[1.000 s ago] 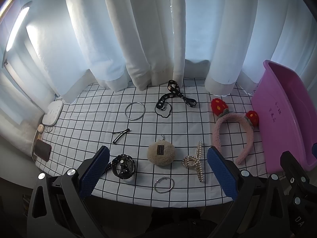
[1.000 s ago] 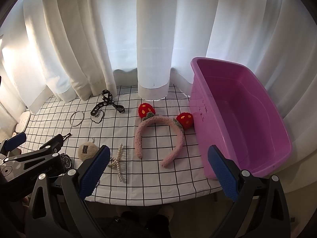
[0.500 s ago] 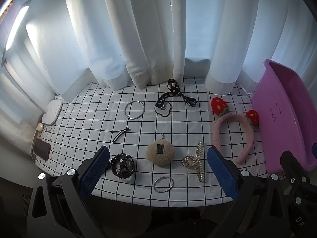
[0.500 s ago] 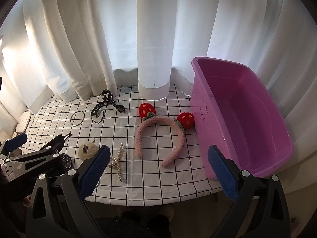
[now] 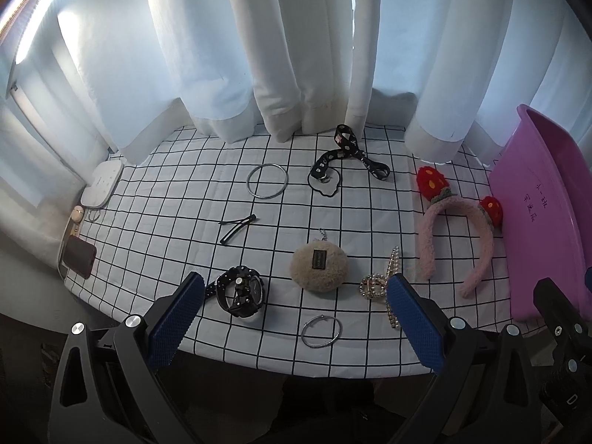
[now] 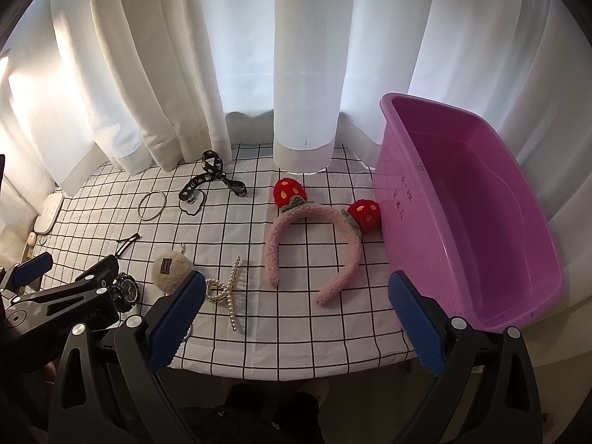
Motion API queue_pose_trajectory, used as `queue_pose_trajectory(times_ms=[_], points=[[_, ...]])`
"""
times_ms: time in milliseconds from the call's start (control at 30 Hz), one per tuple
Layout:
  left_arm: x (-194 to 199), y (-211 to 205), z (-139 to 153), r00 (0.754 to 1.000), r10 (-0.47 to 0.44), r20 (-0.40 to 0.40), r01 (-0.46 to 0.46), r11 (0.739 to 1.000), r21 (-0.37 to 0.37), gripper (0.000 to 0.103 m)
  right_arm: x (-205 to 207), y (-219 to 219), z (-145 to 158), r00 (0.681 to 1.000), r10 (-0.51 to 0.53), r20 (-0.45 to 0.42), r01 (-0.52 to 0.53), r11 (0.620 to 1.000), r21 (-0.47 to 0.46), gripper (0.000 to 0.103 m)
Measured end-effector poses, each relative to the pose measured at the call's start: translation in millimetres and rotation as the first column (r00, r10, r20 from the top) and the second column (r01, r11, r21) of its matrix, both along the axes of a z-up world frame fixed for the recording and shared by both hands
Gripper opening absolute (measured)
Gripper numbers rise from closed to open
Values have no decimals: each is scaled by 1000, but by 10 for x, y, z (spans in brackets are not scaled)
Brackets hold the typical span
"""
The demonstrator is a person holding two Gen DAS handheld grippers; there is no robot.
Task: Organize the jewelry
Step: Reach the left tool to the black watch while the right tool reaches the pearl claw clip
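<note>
Jewelry lies on a checked tablecloth [image 5: 177, 222]: a black watch [image 5: 240, 291], a beige fluffy charm [image 5: 319, 266], a pearl hair claw [image 5: 384, 285], a small silver ring [image 5: 321, 331], a large silver bangle [image 5: 267, 180], a black hair clip [image 5: 236, 228], a black strap [image 5: 346, 155] and a pink strawberry headband [image 6: 314, 229]. An empty purple bin [image 6: 477, 222] stands at the right. My left gripper [image 5: 296, 318] is open and empty above the near table edge. My right gripper [image 6: 296, 318] is open and empty in front of the headband.
White curtains [image 6: 296, 74] hang along the back edge of the table. A white device [image 5: 101, 185] and a dark phone [image 5: 78, 257] lie at the left edge. The left gripper's body [image 6: 63, 303] shows at lower left in the right wrist view.
Both grippers have drifted slightly; the table items sit a little higher and closer in the left wrist view. Nothing was taken hold of.
</note>
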State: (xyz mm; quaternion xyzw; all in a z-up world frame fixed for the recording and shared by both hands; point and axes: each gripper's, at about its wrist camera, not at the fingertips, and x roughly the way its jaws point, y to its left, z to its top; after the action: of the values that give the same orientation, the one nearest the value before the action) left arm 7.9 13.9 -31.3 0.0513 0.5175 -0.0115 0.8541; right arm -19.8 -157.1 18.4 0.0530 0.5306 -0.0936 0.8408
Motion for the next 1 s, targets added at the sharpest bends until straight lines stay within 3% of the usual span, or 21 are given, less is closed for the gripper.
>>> queue_pose_trajectory(times_ms=[133, 633, 867, 1000], points=[[13, 187, -196, 998, 29, -56, -31, 999, -40, 97, 49, 98, -185, 999, 45, -29, -45, 999, 22, 94], [-25, 948, -1049, 979, 132, -156, -141, 989, -51, 97, 151, 320, -1030, 983, 135, -128, -117, 983, 142, 94], [49, 1183, -1335, 985, 122, -120, -123, 992, -3, 97, 210, 458, -1357, 975, 160, -152, -134, 977, 166, 94], [136, 1219, -1412, 989, 96, -114, -100, 995, -26, 97, 273, 547, -1462, 973, 170, -155, -144, 975, 169, 94]])
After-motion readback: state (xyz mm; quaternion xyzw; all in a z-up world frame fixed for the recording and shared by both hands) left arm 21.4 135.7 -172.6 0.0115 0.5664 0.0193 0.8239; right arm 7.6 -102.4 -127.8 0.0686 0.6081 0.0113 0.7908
